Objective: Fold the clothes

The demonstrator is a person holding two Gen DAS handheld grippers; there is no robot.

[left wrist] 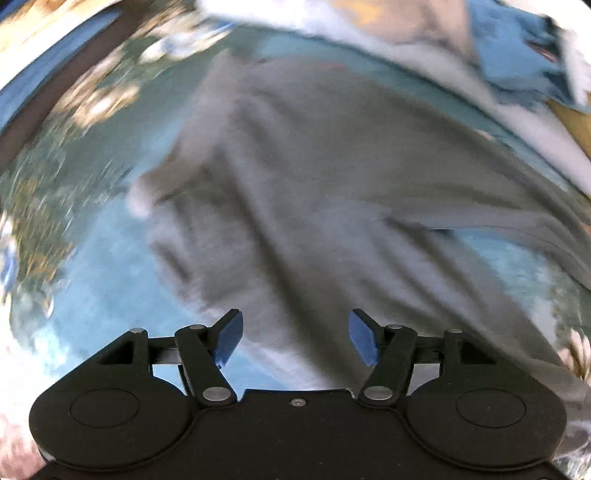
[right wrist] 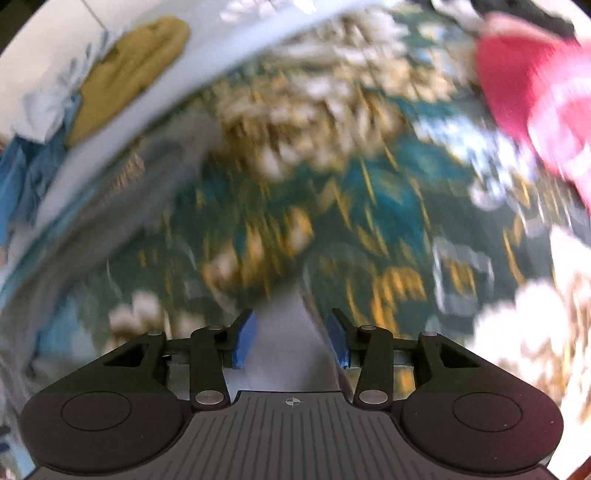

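A grey garment (left wrist: 314, 192) lies spread and wrinkled on a patterned teal bedspread (left wrist: 92, 258) in the blurred left wrist view. My left gripper (left wrist: 295, 338) is open just above the garment's near edge, with nothing between its blue pads (left wrist: 229, 338). In the right wrist view a strip of the grey garment (right wrist: 291, 350) runs between the blue pads (right wrist: 245, 341) of my right gripper (right wrist: 291, 341), whose jaws stand apart. The grey cloth also trails along the left (right wrist: 110, 221). Both views are motion-blurred.
A blue cloth (left wrist: 517, 55) and white fabric (left wrist: 424, 33) lie at the far right in the left view. In the right view a mustard garment (right wrist: 129, 74), a blue cloth (right wrist: 26, 177) and a red garment (right wrist: 535, 92) lie around the floral bedspread (right wrist: 351, 184).
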